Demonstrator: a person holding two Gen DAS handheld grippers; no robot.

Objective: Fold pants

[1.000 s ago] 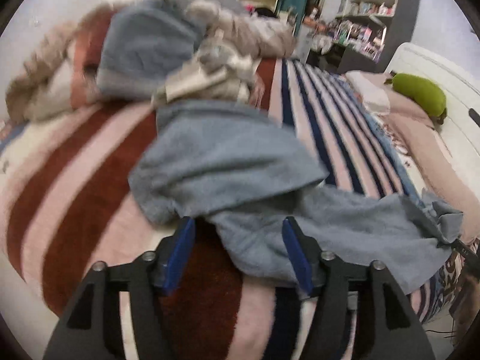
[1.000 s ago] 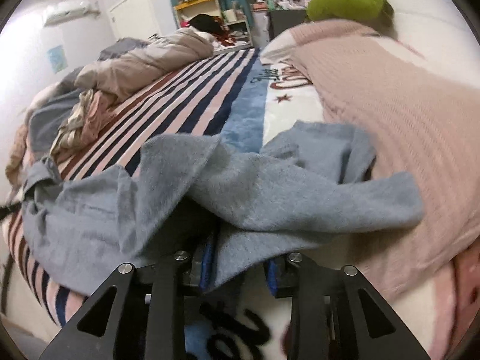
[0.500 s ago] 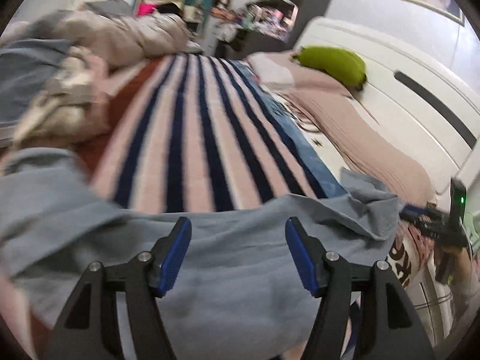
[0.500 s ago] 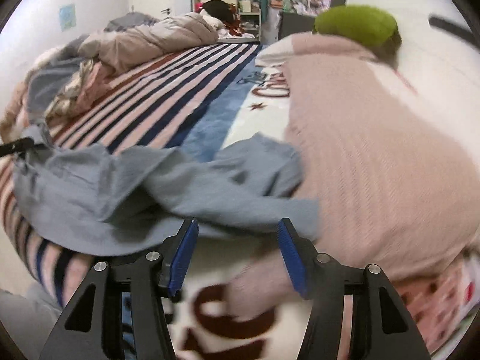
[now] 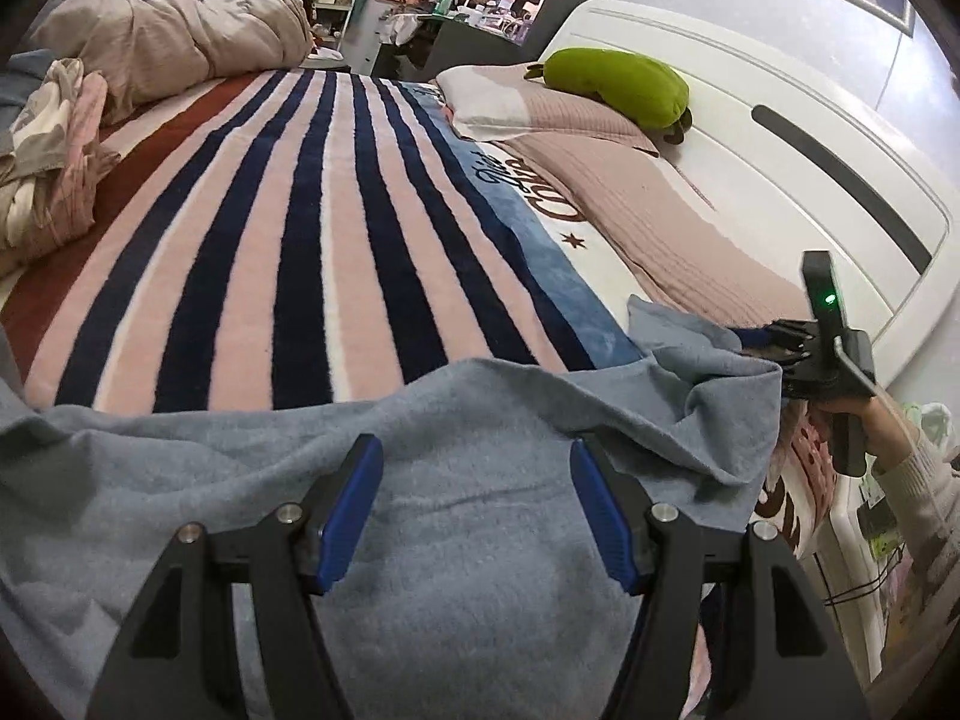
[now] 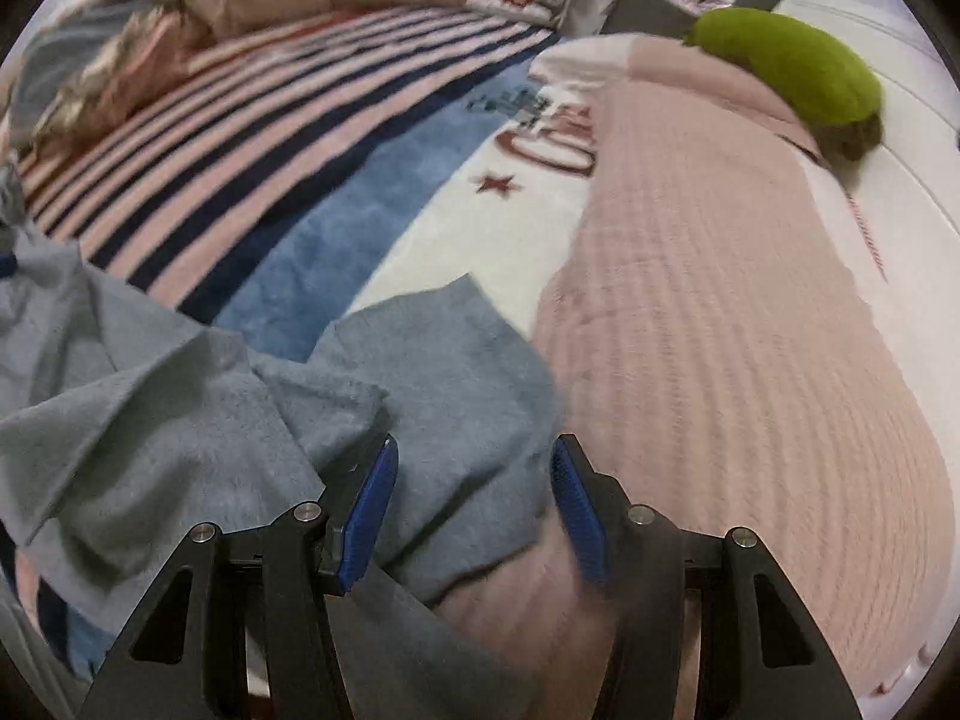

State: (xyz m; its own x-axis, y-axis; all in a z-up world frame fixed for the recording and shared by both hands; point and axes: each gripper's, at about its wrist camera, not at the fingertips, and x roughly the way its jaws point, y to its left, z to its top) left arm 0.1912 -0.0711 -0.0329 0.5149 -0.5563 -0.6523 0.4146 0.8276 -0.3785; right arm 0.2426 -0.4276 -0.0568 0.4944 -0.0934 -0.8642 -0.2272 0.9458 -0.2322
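The grey-blue fleece pants lie rumpled across the near edge of the striped blanket. My left gripper hovers over the middle of them, open, its blue pads clear of the cloth. In the right wrist view the pants' end lies bunched by the pink knitted blanket. My right gripper is over that end, its jaws closing with cloth lying between them, the pads not pressing on it. In the left wrist view the right gripper shows at the pants' far right corner, held by a person's hand.
A green plush pillow rests against the white headboard. A pile of clothes and a beige duvet fill the far left of the bed. Cluttered shelves stand behind.
My left gripper swung right, from the clothes pile to over the pants' middle. My right gripper let go of the pants' fold, opened, and shifted right toward the pink blanket.
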